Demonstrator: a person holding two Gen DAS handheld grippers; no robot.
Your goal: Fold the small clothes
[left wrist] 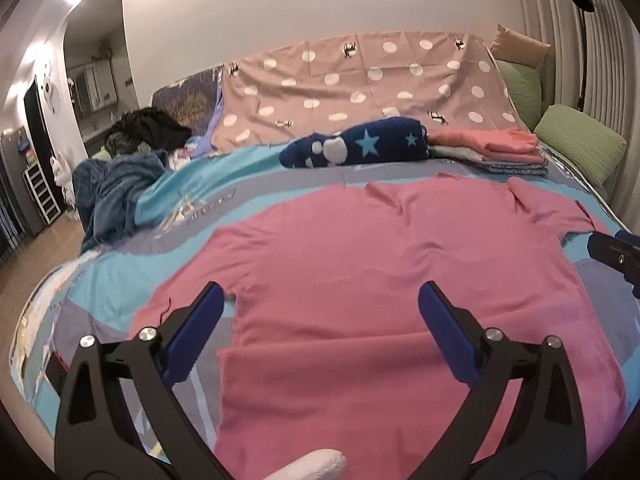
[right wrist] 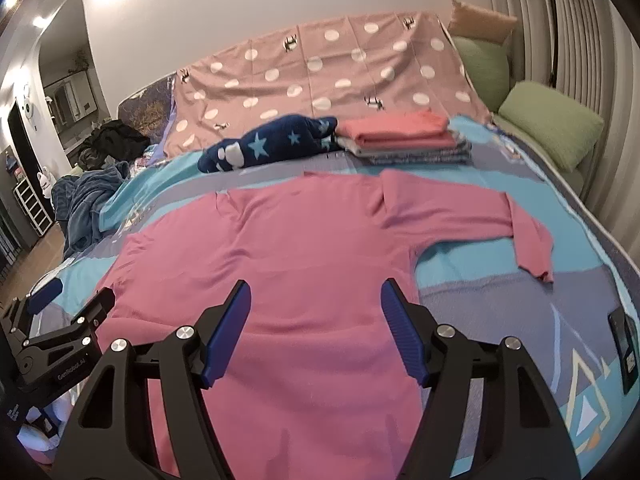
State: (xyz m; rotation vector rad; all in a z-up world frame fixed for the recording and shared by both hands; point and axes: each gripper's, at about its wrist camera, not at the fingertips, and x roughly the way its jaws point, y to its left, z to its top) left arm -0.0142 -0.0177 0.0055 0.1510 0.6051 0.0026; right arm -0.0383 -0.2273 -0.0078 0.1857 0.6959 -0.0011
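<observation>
One pink long-sleeved top (left wrist: 360, 280) lies spread flat on the bed (right wrist: 500, 308), its hem at the near edge and its neckline toward the far side, where a stack of folded clothes (right wrist: 404, 136) sits beside a navy star-patterned bundle (right wrist: 272, 144). The left sleeve reaches toward the bed's left edge; the right sleeve (right wrist: 500, 220) stretches toward the right edge and bends at the cuff.

The fabric looks soft, light and limp, probably a knit: it should drape and sag once lifted, hold no shape of its own, and drag a little on the printed bedcover rather than slide. A thin pinch of a single edge should be enough; nothing here seems fragile.

Both tools hover over the lower body of the top, released and holding nothing: the left gripper (left wrist: 320, 304) spread wide, the right gripper (right wrist: 316, 300) a bit narrower. Good places to take hold would be a sleeve cuff and the shoulder seam, or the two hem corners.
</observation>
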